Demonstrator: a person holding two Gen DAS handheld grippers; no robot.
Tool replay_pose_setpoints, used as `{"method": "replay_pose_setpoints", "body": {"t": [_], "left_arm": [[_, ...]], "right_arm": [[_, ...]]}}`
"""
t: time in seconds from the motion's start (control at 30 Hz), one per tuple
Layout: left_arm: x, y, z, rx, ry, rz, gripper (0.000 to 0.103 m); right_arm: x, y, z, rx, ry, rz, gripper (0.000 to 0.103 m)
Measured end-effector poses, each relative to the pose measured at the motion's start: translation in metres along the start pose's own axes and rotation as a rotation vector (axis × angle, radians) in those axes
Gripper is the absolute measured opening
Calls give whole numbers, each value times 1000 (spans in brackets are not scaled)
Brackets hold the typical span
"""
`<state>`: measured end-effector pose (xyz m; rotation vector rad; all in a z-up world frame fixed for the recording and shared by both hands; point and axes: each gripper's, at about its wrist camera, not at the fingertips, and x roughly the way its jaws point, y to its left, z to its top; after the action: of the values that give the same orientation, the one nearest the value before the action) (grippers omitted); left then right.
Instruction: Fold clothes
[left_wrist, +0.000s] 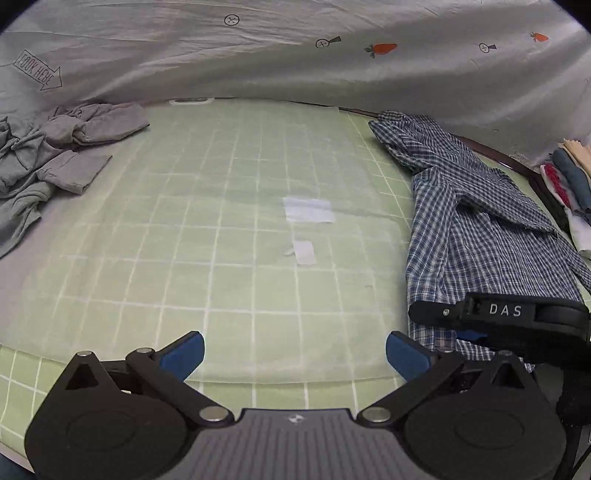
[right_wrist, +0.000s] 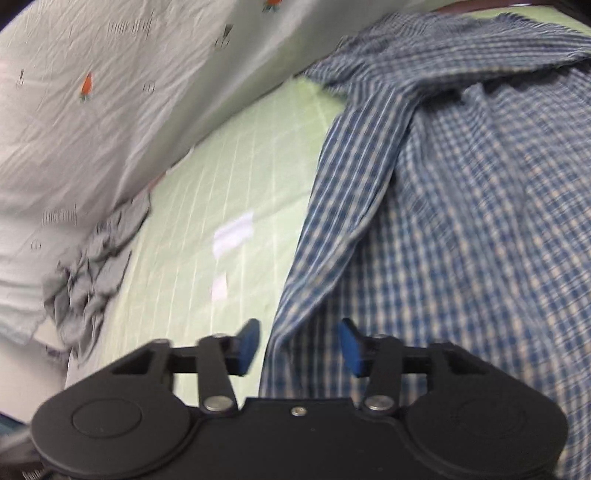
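A blue-and-white checked shirt (left_wrist: 476, 218) lies crumpled along the right side of the green grid mat (left_wrist: 236, 236). My left gripper (left_wrist: 294, 356) stands wide open over the bare mat near its front edge, holding nothing. The right gripper (left_wrist: 461, 321) shows as a black body lettered DAS lying over the shirt's lower edge. In the right wrist view, which is blurred, my right gripper (right_wrist: 299, 345) is open, its blue pads (right_wrist: 349, 347) straddling the left edge of the checked shirt (right_wrist: 461, 206) without closing on it.
A crumpled grey garment (left_wrist: 55, 147) lies at the mat's far left, also seen as the grey garment (right_wrist: 92, 266). A white printed sheet (left_wrist: 295, 59) hangs behind. Folded clothes (left_wrist: 569, 184) are stacked at the far right. Two pale tape patches (left_wrist: 308, 209) mark the mat's middle.
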<state>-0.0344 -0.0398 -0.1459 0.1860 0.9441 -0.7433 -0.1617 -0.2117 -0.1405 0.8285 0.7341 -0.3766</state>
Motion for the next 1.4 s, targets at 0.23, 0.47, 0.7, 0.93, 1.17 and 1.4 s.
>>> {"method": "replay_pose_setpoints", "body": {"t": [0.23,0.47,0.7,0.93,1.17,1.4], "left_arm": [[7,-14,3,12,12,-29,103],[20,-69,7,49,20,-82,103],[33,-144,1,71,57,-107,103],[44,-194,-20,131,122,-56,103],[57,-206,-45,158,215,44,103],[62,-209,-51,167,216,94,103]], "right_arm": [[-16,-14,2,45,-22,106,2],[-48,-44,17,94,-47,164,2],[-90,-91,43,76,-42,144,2],[-93,-126,50,9,3,66,2],[-93,-157,55,-47,57,11,3],[-81,-171,40,36,165,74,22]]}}
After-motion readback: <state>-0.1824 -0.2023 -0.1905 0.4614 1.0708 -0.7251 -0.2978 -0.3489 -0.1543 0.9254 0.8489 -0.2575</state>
